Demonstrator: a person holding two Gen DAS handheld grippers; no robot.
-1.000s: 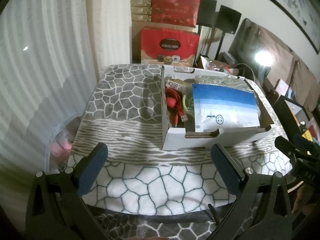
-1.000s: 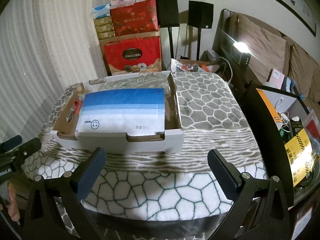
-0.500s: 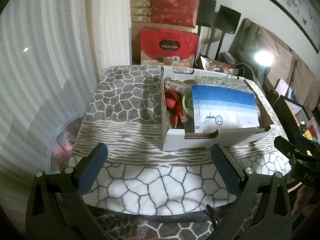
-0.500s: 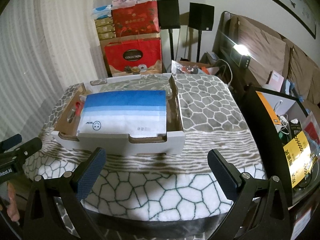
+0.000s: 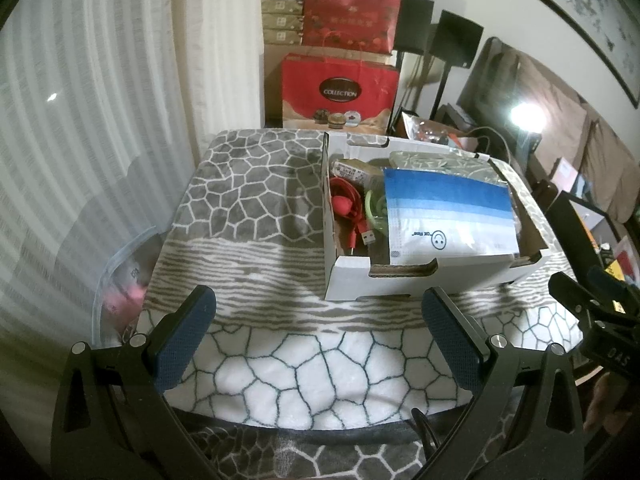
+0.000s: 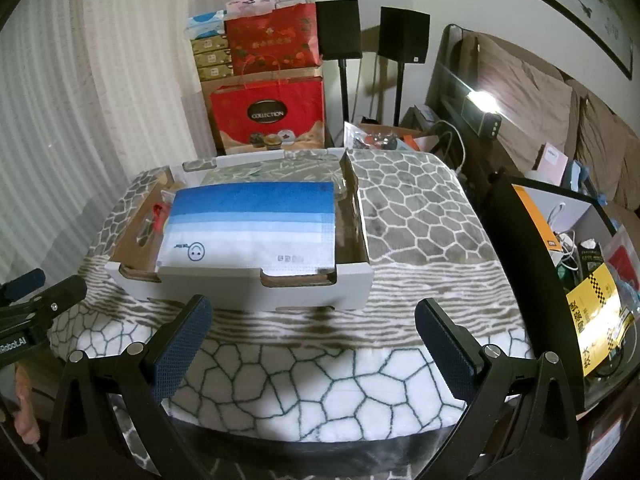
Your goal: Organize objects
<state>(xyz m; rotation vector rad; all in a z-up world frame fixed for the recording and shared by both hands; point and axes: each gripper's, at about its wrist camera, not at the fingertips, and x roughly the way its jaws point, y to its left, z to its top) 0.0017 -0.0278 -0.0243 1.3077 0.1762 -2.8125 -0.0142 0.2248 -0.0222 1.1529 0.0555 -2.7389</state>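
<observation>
1. Now we hold the left gripper (image 5: 318,312) and right gripper (image 6: 310,322) empty, jaws wide apart, short of the cardboard box (image 6: 248,284) on the desk.
2. Inside, the blue mask pack (image 6: 250,226) lies topmost.
3. We should approach it level and pinch one edge.

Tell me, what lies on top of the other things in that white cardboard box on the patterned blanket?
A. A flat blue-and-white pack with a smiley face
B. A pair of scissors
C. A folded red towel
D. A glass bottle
A: the blue-and-white pack with a small smiley face lies flat across the white cardboard box, covering most of what is inside; red cables show beside it.
</observation>
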